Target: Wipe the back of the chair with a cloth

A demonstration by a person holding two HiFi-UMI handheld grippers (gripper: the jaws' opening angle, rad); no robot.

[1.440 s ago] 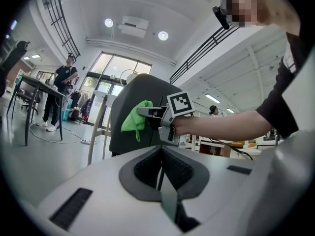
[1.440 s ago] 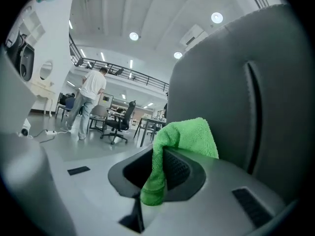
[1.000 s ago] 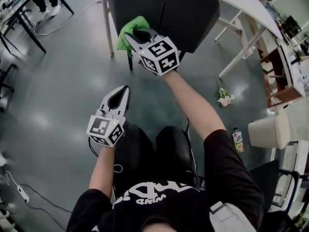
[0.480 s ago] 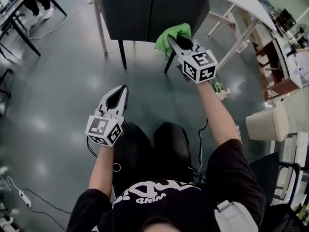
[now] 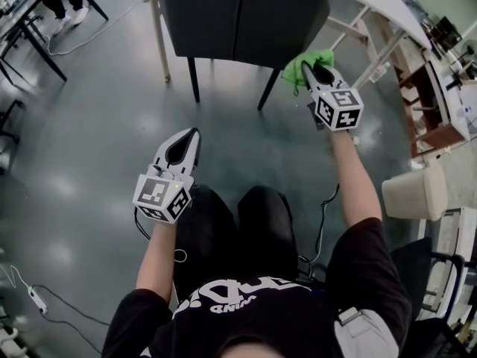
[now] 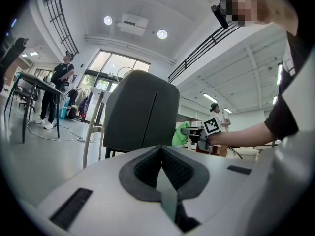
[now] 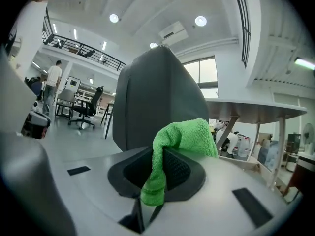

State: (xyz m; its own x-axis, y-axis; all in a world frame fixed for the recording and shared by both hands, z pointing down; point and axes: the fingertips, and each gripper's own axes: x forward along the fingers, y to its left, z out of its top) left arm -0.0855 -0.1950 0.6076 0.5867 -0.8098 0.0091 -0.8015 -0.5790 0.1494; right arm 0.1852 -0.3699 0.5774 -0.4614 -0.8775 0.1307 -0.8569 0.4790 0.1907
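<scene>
— Right gripper (image 7: pixel 156 167)?
— Jaws were pinching a bright green terry cloth (image 7: pixel 183 135). One fold was trapped between the pads, the rest bunched over the tip.
— Left gripper (image 6: pixel 161 167)?
— Jaws pressed together, nothing between them. It was held low over the grey floor (image 5: pixel 89 125), well apart from the work.
— Where was the cloth against the chair?
— At the lower corner of the dark grey moulded chair back (image 5: pixel 238 13), on the right gripper's side. Touching or just beside: the head view was too steep to say.
— Handling?
— Judged light, soft and limp. It would drape and could slip, so grip a thick fold and present the bunched part to the panel. The chair back looked stiff and smooth.
</scene>
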